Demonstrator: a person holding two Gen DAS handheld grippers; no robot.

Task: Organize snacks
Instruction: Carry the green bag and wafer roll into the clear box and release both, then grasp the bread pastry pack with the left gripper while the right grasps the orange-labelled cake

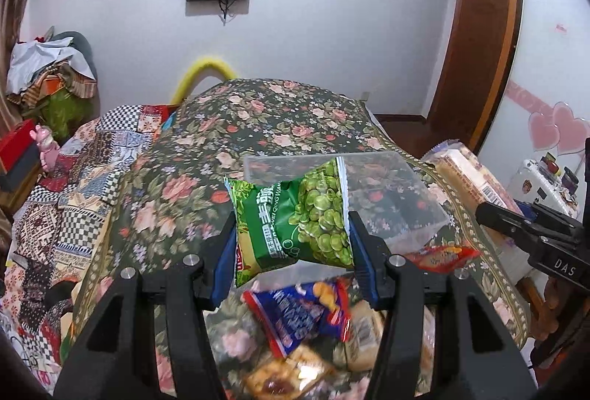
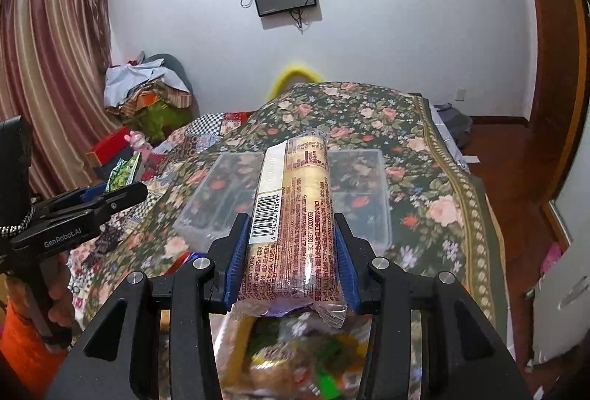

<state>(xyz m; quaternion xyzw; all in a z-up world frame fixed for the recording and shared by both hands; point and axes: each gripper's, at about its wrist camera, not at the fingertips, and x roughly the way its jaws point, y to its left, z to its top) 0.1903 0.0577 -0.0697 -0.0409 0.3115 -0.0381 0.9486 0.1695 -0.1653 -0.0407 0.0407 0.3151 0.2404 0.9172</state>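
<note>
My left gripper (image 1: 293, 234) is shut on a green pea snack bag (image 1: 295, 219), held up above the bed. My right gripper (image 2: 291, 245) is shut on a long cracker pack (image 2: 295, 211) in clear wrap with a barcode, which points away from me. Beyond both lies a clear plastic bin (image 2: 368, 193) on the floral bedspread (image 2: 424, 156); the same plastic bin (image 1: 391, 193) sits just behind the green bag. Loose snack packs, a blue one (image 1: 298, 315) among them, lie blurred beneath the left gripper. The right gripper and its cracker pack (image 1: 472, 178) show at the right edge of the left wrist view.
A pile of blurred snacks (image 2: 295, 363) lies under the right gripper. A patchwork quilt (image 1: 73, 186) covers the bed's left side. The left gripper (image 2: 107, 200) and a hand (image 2: 59, 289) are at the left. Wooden floor (image 2: 509, 156) and a door frame (image 1: 479, 31) are to the right.
</note>
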